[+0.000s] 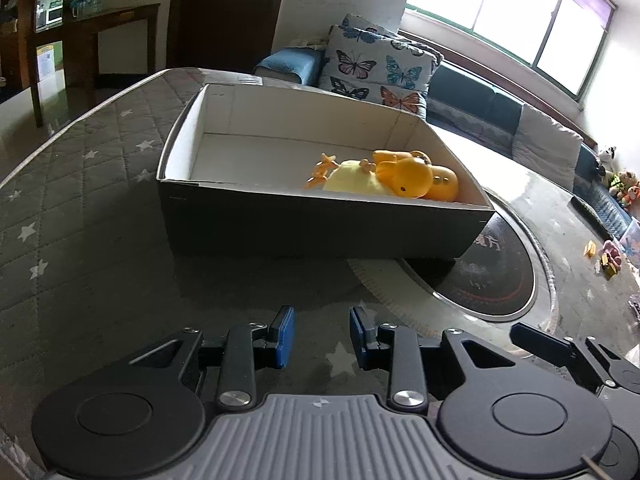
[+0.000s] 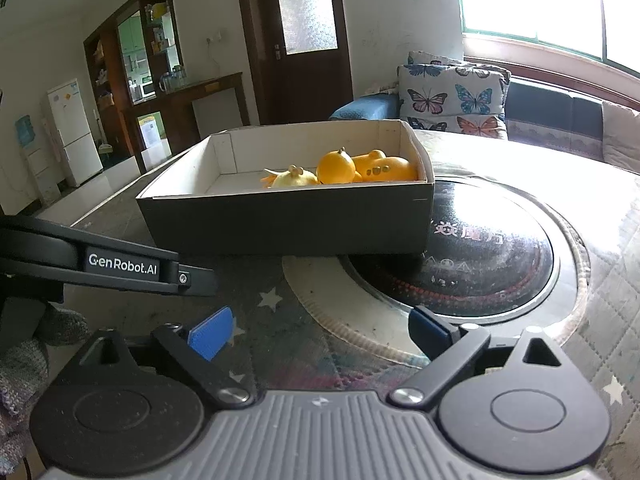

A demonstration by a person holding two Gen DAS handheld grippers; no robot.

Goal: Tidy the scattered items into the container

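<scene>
Toward twelve o'clock of both wrist views: dark cardboard box [image 1: 320, 220] with white inner walls, open-topped, resting partly on the quilted star-print table cover [image 1: 80, 208] and partly over the black round hotplate [image 1: 492, 276] set into the table.

Inside, at the box's three o'clock end: pale yellow plush toy [image 1: 356, 178], orange duck toy [image 1: 404, 178] leaning against it, and a second orange toy [image 1: 444, 188] touching the right-hand wall. Rest of the box floor bare.

Left gripper [image 1: 322, 338] low at six o'clock, blue pads apart by a modest gap, holding nothing. Right gripper [image 2: 320, 334] likewise low, blue pads spread wide, nothing between them; seen also as a dark finger at four o'clock of the left view.

Out at three o'clock in the left view, well apart from the box: small loose toys [image 1: 606, 258] near the table's far edge, too small to identify. Probably the remaining work.

Risks, as judgement:
- Long reach to three o'clock past the box; a sideways arm could clip the box corner overhanging the hotplate rim and skew or tip it.
- Small items on glossy glass likely to skid from closing pads.
- Dropping further toys onto the crowded three o'clock end could let one roll over the low wall; the empty nine o'clock end looks safer.
</scene>
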